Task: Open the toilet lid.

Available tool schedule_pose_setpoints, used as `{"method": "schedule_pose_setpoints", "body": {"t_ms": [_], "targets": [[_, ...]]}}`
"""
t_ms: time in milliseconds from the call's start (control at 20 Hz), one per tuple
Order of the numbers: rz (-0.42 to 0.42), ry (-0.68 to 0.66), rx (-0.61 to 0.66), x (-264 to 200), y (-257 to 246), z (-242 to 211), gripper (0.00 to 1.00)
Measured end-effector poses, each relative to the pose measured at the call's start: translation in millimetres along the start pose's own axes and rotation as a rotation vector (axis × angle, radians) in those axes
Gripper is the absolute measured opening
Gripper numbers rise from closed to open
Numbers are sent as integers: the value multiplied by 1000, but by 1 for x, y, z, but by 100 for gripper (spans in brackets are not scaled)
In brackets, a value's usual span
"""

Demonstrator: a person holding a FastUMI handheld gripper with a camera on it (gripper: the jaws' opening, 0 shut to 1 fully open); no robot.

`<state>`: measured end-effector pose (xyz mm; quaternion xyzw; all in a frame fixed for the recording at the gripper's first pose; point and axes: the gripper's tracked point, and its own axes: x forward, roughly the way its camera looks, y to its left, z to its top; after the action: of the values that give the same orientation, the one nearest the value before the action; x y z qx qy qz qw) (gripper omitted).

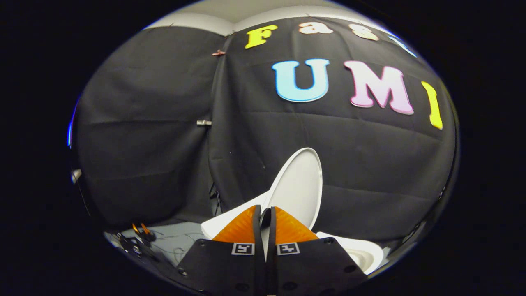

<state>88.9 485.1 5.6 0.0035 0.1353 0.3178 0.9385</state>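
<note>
The white toilet lid (300,189) is lifted and stands tilted up in front of the black cloth wall, its inner face turned toward me. My gripper (265,213) is shut on the lid's near rim, whose thin white edge runs down between the two fingers. To the right of the fingers and below them lies the white seat and bowl (361,255). Another white part of the toilet (224,224) sticks out to the left of the fingers.
Black cloth walls (144,144) close the booth behind and to the left of the toilet. On the pale floor (176,240) to the left lie dark cables and a small tool with orange handles (141,234).
</note>
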Motion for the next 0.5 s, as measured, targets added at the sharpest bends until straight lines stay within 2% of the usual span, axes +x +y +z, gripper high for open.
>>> {"method": "schedule_pose_setpoints", "body": {"t_ms": [100,200,250,300,400,500], "targets": [[6,1,-38,6,5,1,5],[10,1,36,14,4,-2,5],[37,-4,86,16,8,4,5],[87,2,123,17,19,1,10],[97,-49,132,8,21,5,46],[38,-145,84,-6,0,28,82]]}}
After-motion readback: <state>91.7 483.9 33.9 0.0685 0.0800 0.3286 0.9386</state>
